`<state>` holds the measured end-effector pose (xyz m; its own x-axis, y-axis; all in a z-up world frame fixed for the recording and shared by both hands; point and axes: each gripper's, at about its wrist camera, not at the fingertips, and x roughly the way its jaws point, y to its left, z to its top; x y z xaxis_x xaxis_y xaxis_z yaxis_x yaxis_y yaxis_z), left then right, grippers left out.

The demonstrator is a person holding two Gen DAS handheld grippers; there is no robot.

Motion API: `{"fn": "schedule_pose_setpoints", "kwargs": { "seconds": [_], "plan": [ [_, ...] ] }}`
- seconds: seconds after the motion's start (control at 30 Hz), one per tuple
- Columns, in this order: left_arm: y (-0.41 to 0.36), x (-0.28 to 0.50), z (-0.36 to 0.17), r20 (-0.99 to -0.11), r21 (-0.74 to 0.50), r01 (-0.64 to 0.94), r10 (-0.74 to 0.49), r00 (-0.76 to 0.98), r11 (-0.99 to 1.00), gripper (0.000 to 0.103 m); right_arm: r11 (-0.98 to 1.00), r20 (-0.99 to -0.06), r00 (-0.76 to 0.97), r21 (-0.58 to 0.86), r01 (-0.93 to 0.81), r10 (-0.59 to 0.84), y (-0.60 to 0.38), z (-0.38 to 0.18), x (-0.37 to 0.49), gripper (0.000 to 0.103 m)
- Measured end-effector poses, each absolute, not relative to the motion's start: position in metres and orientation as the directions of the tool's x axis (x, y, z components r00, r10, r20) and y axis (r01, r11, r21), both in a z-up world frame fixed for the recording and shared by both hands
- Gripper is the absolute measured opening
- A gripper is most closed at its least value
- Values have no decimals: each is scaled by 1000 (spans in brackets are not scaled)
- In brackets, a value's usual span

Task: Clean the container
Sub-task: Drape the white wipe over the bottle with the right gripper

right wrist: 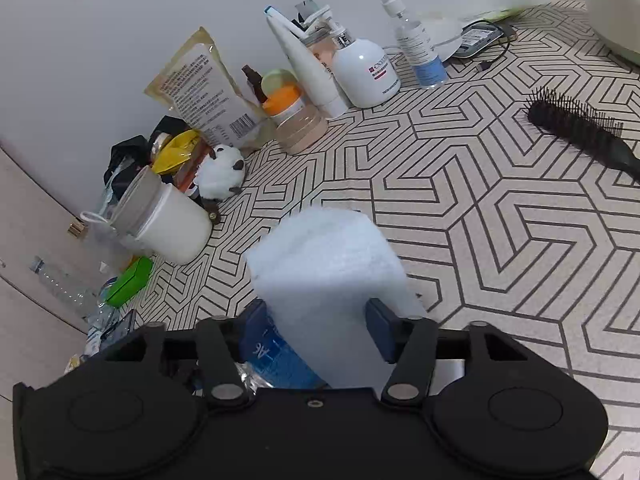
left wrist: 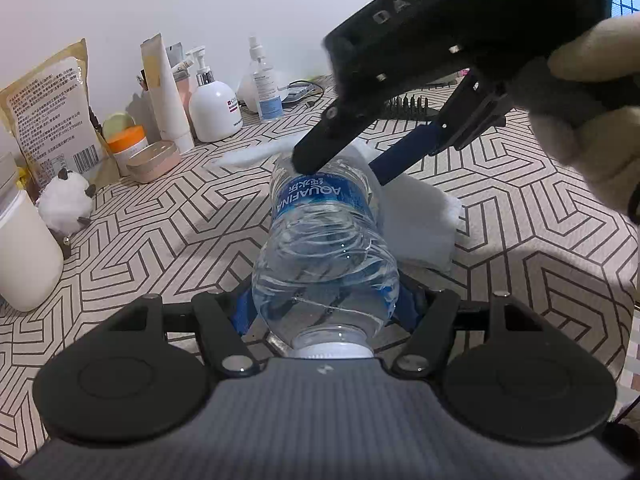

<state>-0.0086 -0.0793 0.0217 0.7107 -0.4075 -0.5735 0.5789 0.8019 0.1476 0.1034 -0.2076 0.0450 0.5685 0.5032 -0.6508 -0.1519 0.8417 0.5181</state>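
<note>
A clear Aquafina water bottle (left wrist: 324,248) with a blue label lies lengthwise in my left gripper (left wrist: 324,304), cap end toward the camera; the gripper is shut on its neck end. My right gripper (left wrist: 340,168) comes in from the upper right and holds a white cloth (left wrist: 416,216) against the bottle's far end. In the right wrist view the right gripper (right wrist: 316,320) is shut on the white cloth (right wrist: 324,272), which drapes over the bottle (right wrist: 276,364) between its blue fingers.
The patterned tabletop (right wrist: 500,240) carries a black hairbrush (right wrist: 580,132), a white pump bottle (right wrist: 368,68), a spray bottle (right wrist: 416,48), a brown pouch (right wrist: 200,88), an orange-lidded jar (right wrist: 292,116), a white jar (right wrist: 168,224) and a small plush toy (right wrist: 220,172) along the wall.
</note>
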Motion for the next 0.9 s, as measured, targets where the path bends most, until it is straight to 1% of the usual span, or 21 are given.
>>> {"fn": "schedule_pose_setpoints", "kwargs": {
  "seconds": [0.1,0.17,0.3,0.37,0.47,0.57,0.67,0.8,0.9],
  "plan": [
    [-79,-8,22,-575,138,578,-410,708,804,66,856,-648,590,492,-157,481,-204,41,102,73],
    [-78,-7,22,-576,131,578,-413,706,806,66,861,-633,613,479,-170,473,-206,38,96,72],
    [-80,-7,21,-575,133,575,-409,708,807,66,888,-625,640,396,-234,447,-186,46,79,71],
    [-79,-7,21,-575,128,574,-411,707,809,66,884,-626,626,367,-291,466,-172,51,68,72],
    [-79,-7,21,-575,126,574,-412,707,809,66,867,-621,605,362,-342,498,-164,56,57,72],
    [-80,-7,21,-574,133,574,-409,709,808,66,843,-584,611,426,-329,534,-176,61,54,71],
    [-81,-8,21,-573,140,573,-406,712,808,67,829,-561,631,490,-269,536,-193,61,60,72],
    [-83,-9,20,-571,148,572,-402,716,807,66,791,-565,610,585,-177,555,-204,48,76,71],
    [-80,-7,21,-571,136,572,-407,712,809,66,790,-584,605,600,-128,541,-202,42,89,70]
  ]
}}
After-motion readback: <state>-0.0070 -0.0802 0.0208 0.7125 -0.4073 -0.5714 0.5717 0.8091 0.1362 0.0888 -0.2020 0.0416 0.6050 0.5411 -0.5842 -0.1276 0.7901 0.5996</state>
